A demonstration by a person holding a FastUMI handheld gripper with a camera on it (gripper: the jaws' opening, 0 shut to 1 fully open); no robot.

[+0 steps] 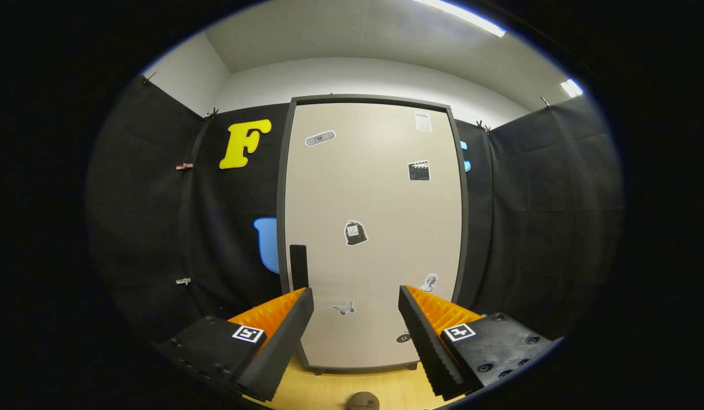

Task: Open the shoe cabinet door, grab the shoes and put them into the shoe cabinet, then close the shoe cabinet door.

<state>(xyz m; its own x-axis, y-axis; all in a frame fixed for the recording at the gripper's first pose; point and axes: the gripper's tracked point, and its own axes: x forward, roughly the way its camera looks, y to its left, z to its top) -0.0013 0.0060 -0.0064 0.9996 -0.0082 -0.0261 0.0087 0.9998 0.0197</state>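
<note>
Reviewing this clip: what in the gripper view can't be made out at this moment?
- Inside of the tall beige cabinet with dark frame: hidden by its shut door.
- Small round brown object on the wooden floor: cut off below, identity unclear.
- Stickers on the door: too small to read.
- Open tongs hold nothing.

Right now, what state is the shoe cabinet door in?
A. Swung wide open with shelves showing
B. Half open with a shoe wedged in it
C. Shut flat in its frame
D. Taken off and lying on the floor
C: the shoe cabinet door sits flush inside its dark frame, its dark handle untouched, while the hand-held gripper hangs open in front of it, holding nothing.
</note>
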